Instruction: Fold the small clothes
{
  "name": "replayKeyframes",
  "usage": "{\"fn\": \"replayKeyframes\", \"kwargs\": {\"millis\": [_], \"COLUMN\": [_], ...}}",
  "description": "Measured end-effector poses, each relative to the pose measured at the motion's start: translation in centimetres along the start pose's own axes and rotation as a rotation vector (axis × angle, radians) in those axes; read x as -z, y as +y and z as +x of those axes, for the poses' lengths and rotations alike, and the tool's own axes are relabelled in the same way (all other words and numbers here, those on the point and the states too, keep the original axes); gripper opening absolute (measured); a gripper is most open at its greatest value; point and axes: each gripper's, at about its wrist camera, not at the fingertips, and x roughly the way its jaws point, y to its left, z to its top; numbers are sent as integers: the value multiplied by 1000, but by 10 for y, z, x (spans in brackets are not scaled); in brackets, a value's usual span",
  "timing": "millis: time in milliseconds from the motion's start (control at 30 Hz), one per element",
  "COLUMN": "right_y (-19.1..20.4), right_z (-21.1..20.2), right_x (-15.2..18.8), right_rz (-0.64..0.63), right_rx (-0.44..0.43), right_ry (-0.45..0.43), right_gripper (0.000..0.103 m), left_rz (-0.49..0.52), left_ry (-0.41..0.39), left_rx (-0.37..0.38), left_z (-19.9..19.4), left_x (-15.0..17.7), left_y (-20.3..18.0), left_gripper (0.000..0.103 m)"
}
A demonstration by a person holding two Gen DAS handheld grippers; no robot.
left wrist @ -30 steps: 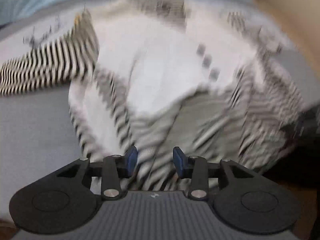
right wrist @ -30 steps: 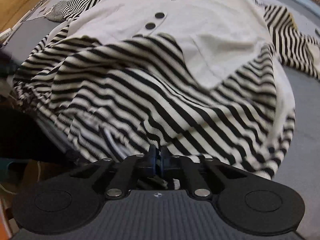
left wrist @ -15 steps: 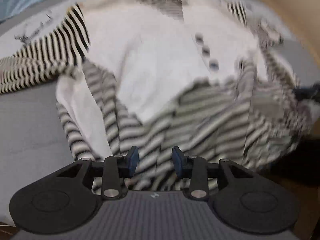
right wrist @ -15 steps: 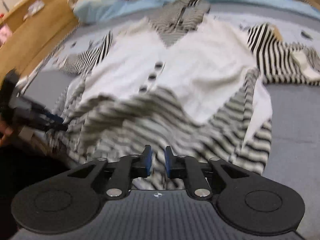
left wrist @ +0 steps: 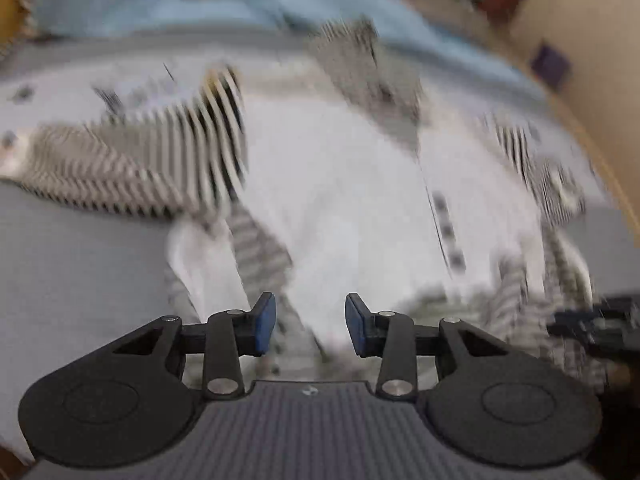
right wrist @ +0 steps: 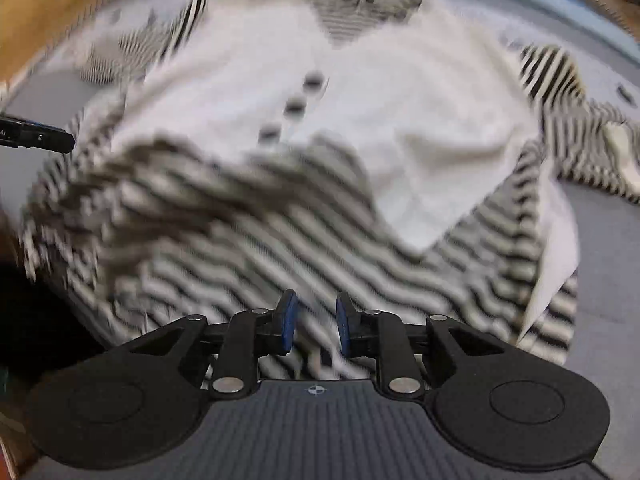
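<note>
both grippers, left [left wrist: 310, 323] and right [right wrist: 312, 328], are open and empty; the shirt [right wrist: 400, 120] hem at frame bottom may unfold.

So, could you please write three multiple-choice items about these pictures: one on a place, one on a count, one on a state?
1. Where does the striped hem of the garment lie?
A. Folded up over the lower white front
B. Under the blue blanket
C. Hanging from the wooden edge

2. How many dark buttons show on the white front?
A. One
B. Three
C. Six

3. In what state are the two grippers?
A. Both shut on cloth
B. Only the right one open
C. Both open, holding nothing

Answers:
1 A, the stripes cover the white part below the buttons.
2 B, three dots stand in one row.
3 C, the left gripper and the right gripper each show a gap between the fingers.
</note>
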Motion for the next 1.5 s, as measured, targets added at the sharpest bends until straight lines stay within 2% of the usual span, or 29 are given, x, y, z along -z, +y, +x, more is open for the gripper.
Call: {"fn": "replayKeyframes", "kwargs": {"millis": [133,267,367,500,533,600,667,767,833,933,1100,1167,1200,1233,1267,1333,1367,1433,1500], "right_y": [-4,-6,-7,-3,0,6,11,12,16,21,24,26,26,26,27,25,23,16,6], "right_z": [-22,-37,-52,-52,-48,-39,-27,0,22,45,59,63,65,66,66,67,67,66,65], "right_x": [-14,-38,-67,-115,-127,-145,-158,-164,-167,-175,-182,-180,-180,-179,-177,-176,-175,-173,-172], "right_rz": [24,29,85,114,102,68,52,49,62,83,97,92,92,93,95,100,105,128,162], "right_rx": [45,134,130,110,107,136,129,100,118,89,37,34,37,37,40,60,72,86,95], "right_ry": [-165,-289,-408,-550,-584,-629,-658,-648,-563,-458,-435,-430,-423,-416,-413,-403,-396,-387,-380], "right_gripper": [22,22,22,19,15,14,14,15,15,15,15,15,15,15,15,15,15,15,15], "left_rz": [-54,-130,-194,-285,-292,-315,-377,-502,-574,-686,-808,-804,-785,-763,-749,-733,-708,-626,-524], "left_ry": [-145,-199,-229,-297,-297,-283,-285,-302,-315,-317,-288,-285,-283,-275,-258,-279,-317,-423,-524], "left_rx": [-29,-108,-188,-247,-265,-302,-323,-358,-369,-373,-366,-373,-383,-388,-391,-449,-472,-467,-403], "left_z": [-10,3,20,31,36,42,43,48,49,55,76,82,84,85,86,75,65,38,9], "left_x": [-29,-65,-86,-91,-90,-89,-83,-76,-73,-69,-59,-58,-59,-62,-65,-74,-83,-106,-128], "left_y": [18,54,83,129,142,169,197,240,264,294,325,329,328,326,325,316,306,274,225], "left_gripper": [43,42,42,41,38,37,37,37,39,45,45,43,36,12,10,7,7,7,7]}}
